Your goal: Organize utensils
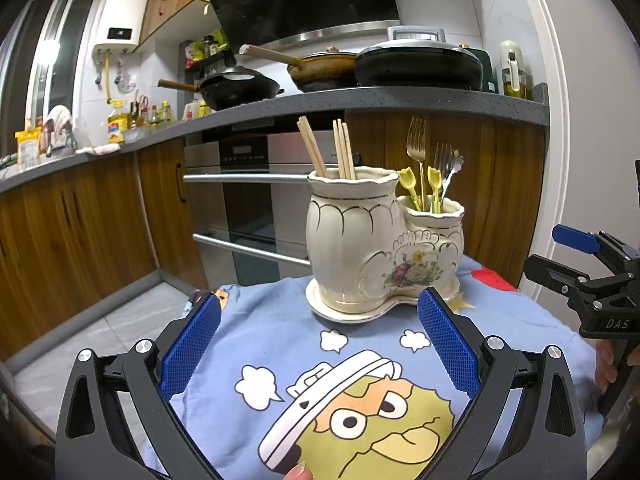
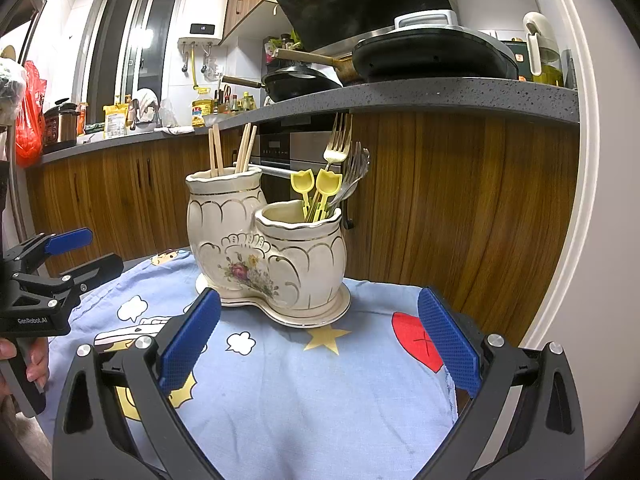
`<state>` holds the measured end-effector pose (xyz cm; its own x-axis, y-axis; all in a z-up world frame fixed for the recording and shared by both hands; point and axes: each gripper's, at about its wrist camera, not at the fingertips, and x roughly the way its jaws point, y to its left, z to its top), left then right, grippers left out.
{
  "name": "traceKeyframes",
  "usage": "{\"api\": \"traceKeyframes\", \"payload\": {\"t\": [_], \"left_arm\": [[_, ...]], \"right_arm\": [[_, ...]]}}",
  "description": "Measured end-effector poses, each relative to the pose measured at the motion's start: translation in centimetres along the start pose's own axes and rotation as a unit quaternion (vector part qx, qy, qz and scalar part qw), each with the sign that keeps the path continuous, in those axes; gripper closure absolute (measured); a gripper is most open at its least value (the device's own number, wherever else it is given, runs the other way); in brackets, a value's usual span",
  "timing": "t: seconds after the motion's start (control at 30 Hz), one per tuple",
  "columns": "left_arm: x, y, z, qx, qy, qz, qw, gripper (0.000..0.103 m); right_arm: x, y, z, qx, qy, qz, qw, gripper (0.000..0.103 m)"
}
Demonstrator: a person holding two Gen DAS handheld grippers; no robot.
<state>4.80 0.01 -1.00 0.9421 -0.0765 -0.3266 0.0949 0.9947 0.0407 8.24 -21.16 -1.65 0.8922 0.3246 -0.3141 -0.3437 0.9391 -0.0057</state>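
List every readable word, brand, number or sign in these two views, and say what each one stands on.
"DAS": white letters on the black body of the right gripper, left wrist view.
"GenRobot.AI": white letters on the black body of the left gripper, right wrist view.
Too small or blurred to read: the water heater display, the oven panel, the oil bottle label, the yellow packets.
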Motion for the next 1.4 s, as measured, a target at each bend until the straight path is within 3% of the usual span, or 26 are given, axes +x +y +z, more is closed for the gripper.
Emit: {"api": "traceKeyframes", "payload": {"t": [1.4], "left_arm": [[-0.17,0.34,0.03,-0.004,-0.002,0.003,1.0,0.005]], "right_arm": [[-0.18,-0.06,0.06,0.002,-0.003,0.0,1.0,0.006]]}}
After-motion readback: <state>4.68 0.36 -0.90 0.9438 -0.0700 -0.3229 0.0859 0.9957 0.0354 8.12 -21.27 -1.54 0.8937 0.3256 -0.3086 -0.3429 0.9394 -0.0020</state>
